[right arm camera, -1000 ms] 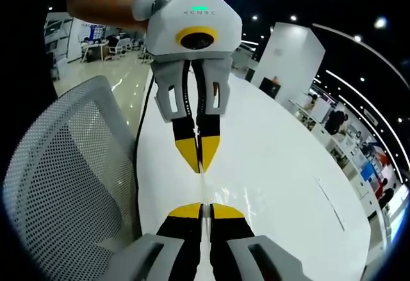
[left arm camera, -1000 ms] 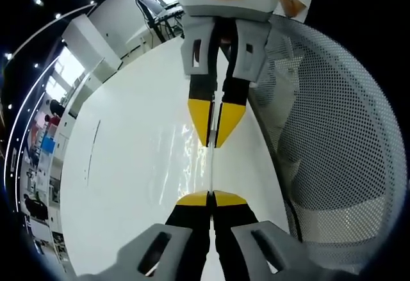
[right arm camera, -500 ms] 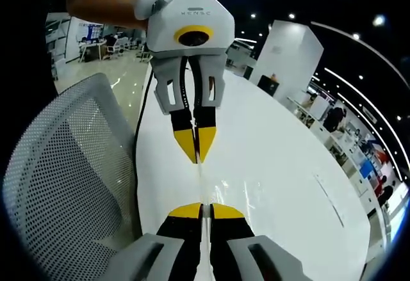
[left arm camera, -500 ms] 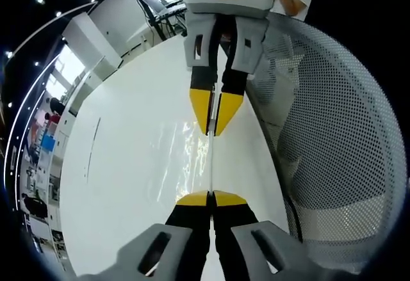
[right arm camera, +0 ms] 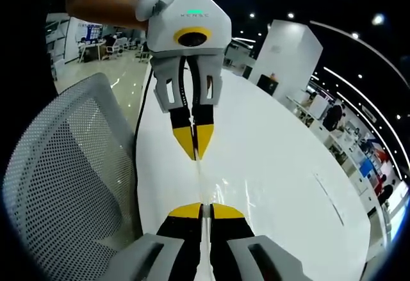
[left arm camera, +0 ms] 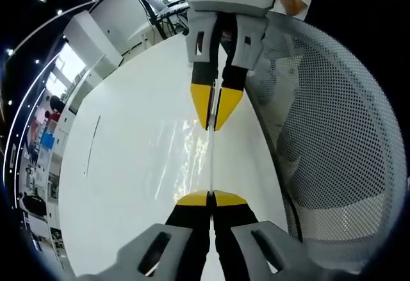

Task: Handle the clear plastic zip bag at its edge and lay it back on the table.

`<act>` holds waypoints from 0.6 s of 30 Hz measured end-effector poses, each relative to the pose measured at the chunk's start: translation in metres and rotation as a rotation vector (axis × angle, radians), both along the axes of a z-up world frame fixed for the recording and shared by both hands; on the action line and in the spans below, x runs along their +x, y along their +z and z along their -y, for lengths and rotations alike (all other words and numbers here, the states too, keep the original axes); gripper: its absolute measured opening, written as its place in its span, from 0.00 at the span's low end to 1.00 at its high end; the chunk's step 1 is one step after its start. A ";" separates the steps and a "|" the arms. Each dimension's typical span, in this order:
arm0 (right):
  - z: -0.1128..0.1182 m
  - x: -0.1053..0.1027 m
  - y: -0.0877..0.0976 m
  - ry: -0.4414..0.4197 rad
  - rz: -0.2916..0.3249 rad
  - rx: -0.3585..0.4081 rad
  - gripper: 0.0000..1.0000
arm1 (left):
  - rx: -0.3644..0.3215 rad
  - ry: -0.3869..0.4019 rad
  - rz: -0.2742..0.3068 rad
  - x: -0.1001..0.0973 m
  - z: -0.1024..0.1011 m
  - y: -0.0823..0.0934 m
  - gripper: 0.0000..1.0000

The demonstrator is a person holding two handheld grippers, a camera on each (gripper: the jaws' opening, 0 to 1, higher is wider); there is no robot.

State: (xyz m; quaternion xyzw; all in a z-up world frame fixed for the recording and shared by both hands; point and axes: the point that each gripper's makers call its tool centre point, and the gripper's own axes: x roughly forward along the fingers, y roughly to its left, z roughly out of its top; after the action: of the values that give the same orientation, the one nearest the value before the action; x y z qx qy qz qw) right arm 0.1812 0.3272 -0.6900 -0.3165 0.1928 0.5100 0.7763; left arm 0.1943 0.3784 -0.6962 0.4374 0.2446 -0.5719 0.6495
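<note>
Clear zip bag (left arm camera: 192, 156) stretched edge-on between left claw (left arm camera: 211, 197) and right claw (right arm camera: 202, 209), both pinched closed on it, above the white surface (left arm camera: 122, 166). Uneven release may crumple it or drop it toward the mesh chair (left arm camera: 333, 146).

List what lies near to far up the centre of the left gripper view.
Left tool shut on the zip bag's edge → clear plastic zip bag stretched over the white table → right tool shut on the opposite edge.
</note>
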 end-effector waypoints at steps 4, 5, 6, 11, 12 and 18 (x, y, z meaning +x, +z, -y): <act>0.001 0.000 0.000 -0.002 -0.002 0.001 0.00 | 0.000 0.001 -0.001 0.000 -0.001 0.000 0.00; 0.001 0.000 0.000 -0.002 -0.002 0.001 0.00 | 0.001 0.002 -0.002 0.000 -0.001 0.000 0.00; 0.001 0.000 -0.001 -0.002 -0.003 0.002 0.00 | 0.001 0.003 -0.002 0.000 -0.001 0.000 0.00; 0.001 0.000 -0.001 -0.002 -0.003 0.001 0.00 | 0.002 0.005 -0.004 0.000 -0.003 0.000 0.00; 0.001 0.000 -0.001 -0.002 -0.004 0.001 0.00 | 0.003 0.005 -0.005 0.000 -0.003 0.000 0.00; 0.003 0.000 -0.001 -0.004 -0.005 0.002 0.00 | 0.003 0.010 -0.010 -0.001 -0.005 -0.002 0.00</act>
State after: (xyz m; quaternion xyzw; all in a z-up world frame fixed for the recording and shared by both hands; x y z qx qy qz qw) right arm 0.1810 0.3246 -0.6911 -0.3143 0.1949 0.5095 0.7769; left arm 0.1932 0.3833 -0.6977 0.4344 0.2510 -0.5704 0.6503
